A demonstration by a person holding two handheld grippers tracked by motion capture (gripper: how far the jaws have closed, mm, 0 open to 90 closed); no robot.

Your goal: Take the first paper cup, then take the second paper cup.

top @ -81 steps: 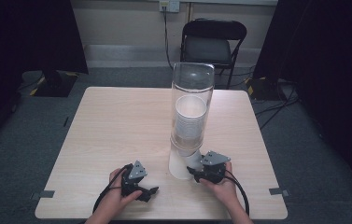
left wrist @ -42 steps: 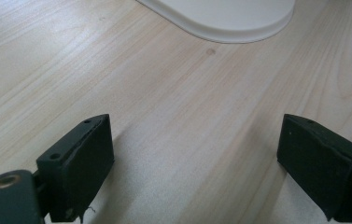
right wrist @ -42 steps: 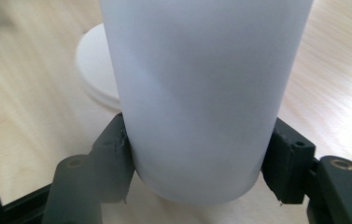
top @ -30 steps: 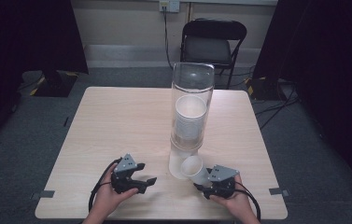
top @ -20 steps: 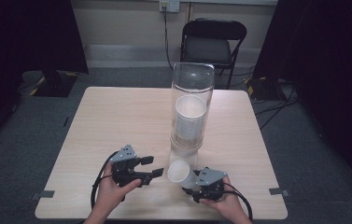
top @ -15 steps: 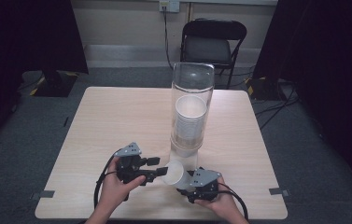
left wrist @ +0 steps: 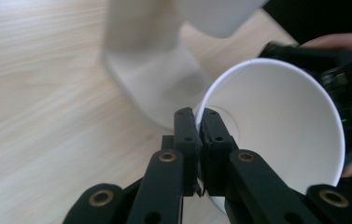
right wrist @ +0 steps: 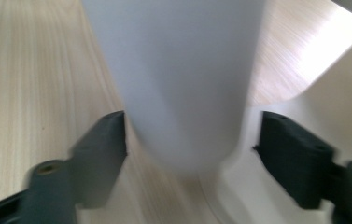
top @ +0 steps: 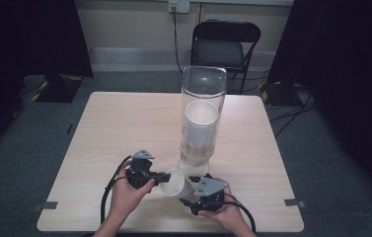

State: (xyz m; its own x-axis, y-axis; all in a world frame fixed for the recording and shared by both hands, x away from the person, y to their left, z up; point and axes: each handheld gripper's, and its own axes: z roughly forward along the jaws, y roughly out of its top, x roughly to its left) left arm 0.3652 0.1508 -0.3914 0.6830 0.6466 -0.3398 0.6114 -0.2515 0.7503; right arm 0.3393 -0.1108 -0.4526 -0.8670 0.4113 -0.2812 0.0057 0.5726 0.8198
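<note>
Your left gripper [left wrist: 200, 140] has its fingers pinching the rim of the cup [top: 175, 183], one finger inside the wall and one outside; the cup lies tilted in the air just above the bench [top: 114, 128], mouth toward your left hand, between the two grippers. This looks like a hand-over: your right gripper [top: 193, 198] sits at the cup's base, fingers spread either side of the cup body and not pressing it. Next move, as I judge it: draw the right clear and keep the left pinch firm, since a thin rim may buckle. The dispenser [top: 202, 116], stacked with cups, stands just behind. A chair [top: 225, 47] sits beyond the bench.
</note>
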